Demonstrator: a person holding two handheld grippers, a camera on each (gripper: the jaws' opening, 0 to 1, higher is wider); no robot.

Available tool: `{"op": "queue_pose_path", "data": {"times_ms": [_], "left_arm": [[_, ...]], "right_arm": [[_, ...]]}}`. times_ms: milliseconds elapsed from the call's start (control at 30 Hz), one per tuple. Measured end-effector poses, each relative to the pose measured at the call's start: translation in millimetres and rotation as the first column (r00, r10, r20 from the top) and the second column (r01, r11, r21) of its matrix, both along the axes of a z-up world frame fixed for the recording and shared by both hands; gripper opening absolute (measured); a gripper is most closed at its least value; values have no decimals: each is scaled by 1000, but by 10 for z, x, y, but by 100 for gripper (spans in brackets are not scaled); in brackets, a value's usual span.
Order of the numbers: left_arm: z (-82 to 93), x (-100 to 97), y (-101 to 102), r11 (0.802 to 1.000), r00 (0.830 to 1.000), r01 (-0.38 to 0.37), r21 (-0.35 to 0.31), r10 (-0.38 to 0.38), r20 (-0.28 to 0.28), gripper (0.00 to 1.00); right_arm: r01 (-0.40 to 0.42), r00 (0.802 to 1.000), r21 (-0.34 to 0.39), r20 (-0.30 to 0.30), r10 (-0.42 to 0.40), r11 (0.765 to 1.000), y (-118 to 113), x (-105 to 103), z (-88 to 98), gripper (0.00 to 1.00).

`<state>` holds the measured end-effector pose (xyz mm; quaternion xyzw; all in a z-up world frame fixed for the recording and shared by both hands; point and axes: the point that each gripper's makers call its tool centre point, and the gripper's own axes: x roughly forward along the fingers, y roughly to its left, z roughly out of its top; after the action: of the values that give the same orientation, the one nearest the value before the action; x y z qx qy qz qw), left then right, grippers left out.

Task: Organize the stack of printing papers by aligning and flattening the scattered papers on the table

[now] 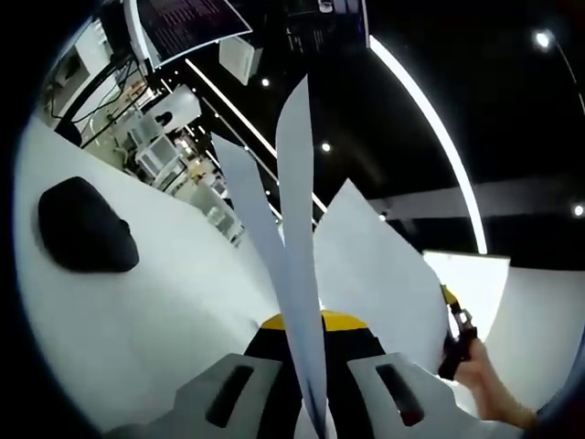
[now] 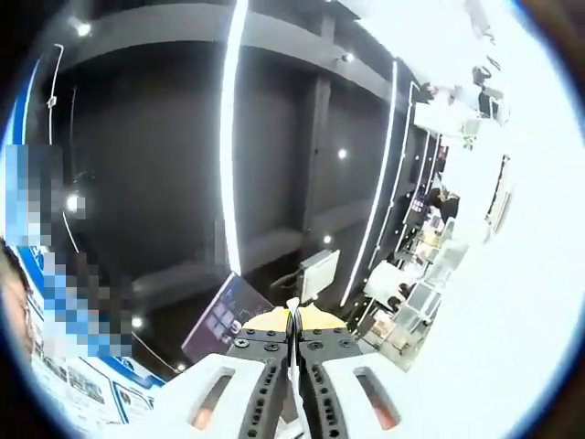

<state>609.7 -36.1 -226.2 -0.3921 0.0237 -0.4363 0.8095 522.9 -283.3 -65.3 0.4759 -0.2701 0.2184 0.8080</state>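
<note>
A: What is the left gripper (image 1: 311, 389) doing?
B: Its fingers (image 1: 233, 393) are pinching white printing papers (image 1: 297, 274). The sheets stand up on edge and fan out above the white bench (image 1: 164, 302).
A: What else is on the bench?
B: A black computer mouse (image 1: 84, 226), off to the left, well apart from the papers.
A: And the right gripper (image 2: 293, 384)?
B: Its fingers (image 2: 260, 389) are pressed together on a thin white paper edge (image 2: 293, 352). In the left gripper view you can see it at the far side of the sheets, with a person's hand (image 1: 489, 384) holding it.
A: What is up high?
B: A dark ceiling with long light strips (image 2: 228, 137).
</note>
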Motion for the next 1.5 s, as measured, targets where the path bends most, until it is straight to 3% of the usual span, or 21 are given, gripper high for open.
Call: {"op": "queue_pose_path", "data": {"times_ms": [133,300,833,1033,1133,1300,1500], "left_arm": [[1,-3,-4,1000,1000,2,2,-2,2,7],[2,-7,-10,1000,1000,6,-1,-6,1,7],[6,-10,-30,1000,1000,20,-18,-20,-3,8],[3,-11,-41,1000,1000,25,-14,-25,-2,8],[2,-11,-41,1000,1000,26,-12,-27,-2,8],[7,-14,-35,999,999,32,-20,-32,-5,9],[19,-22,-37,999,999,42,-32,-42,-8,12]], "right_arm": [[-37,999,66,-15,38,997,3,71,-107,0],[-57,997,97,-43,61,994,14,154,-263,0],[-52,993,110,-97,62,993,-57,248,-602,0],[-47,996,240,-68,65,970,-196,281,-639,0],[-24,996,268,-73,45,963,-241,340,-694,0],[-24,995,260,-92,49,965,-120,407,-775,0],[-32,996,231,-72,49,973,-11,410,-757,0]]}}
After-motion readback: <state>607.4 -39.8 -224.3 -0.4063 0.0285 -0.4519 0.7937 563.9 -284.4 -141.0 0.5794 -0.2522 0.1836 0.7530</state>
